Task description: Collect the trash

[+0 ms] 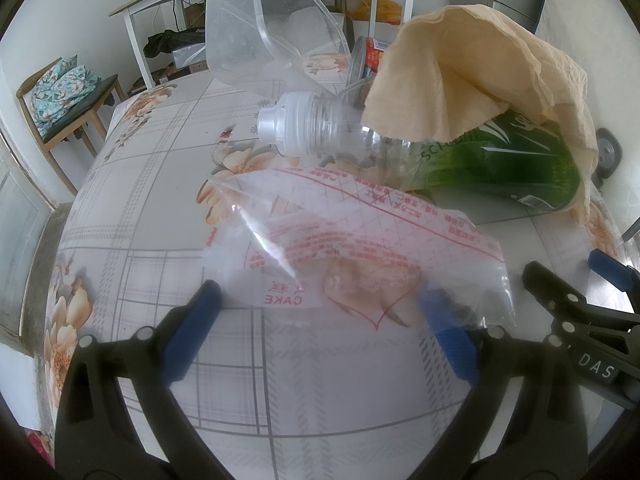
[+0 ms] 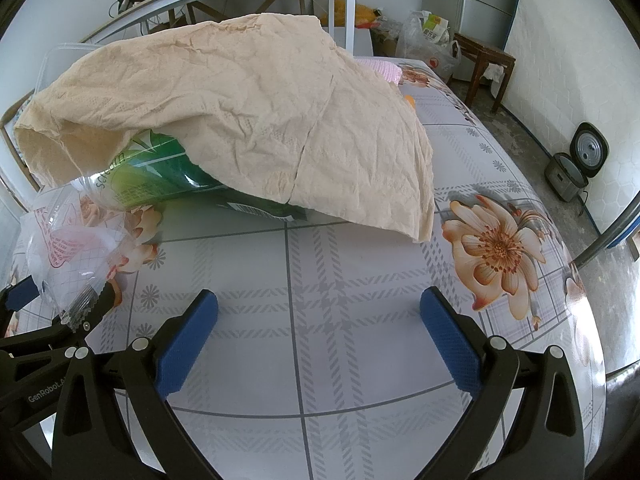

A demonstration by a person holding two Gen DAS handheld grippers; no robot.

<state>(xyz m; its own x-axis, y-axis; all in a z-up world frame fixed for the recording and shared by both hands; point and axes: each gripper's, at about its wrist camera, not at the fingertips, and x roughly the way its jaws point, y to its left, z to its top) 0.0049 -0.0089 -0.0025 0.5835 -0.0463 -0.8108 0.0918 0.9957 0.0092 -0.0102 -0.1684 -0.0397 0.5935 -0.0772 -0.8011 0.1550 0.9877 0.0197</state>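
From your left wrist, your left gripper [image 1: 320, 312] gapes wide around the flimsy, slippery clear red-printed plastic cake wrapper [image 1: 352, 248] on the floral tablecloth [image 1: 160, 208], so pinch its near edge; from your right wrist, your right gripper [image 2: 320, 320] stands spread and empty before the soft beige paper towel [image 2: 256, 120] draped over the light, crushable green-labelled plastic bottle [image 2: 160, 176].

Brightness: both views bright, soft daylight, colours slightly washed.
Source: cannot tell exactly.
Shadows: a soft shadow on the tablecloth [image 2: 320, 264] under the beige tissue [image 2: 256, 120].
Glare: pale sheen on the clear wrapper [image 1: 360, 248] and on the plastic bottle [image 1: 400, 144].
Blur: near part of the wrapper hazy; the bottle's green label soft in both views.
Distortion: strong fisheye bending, dark corners at the edges.
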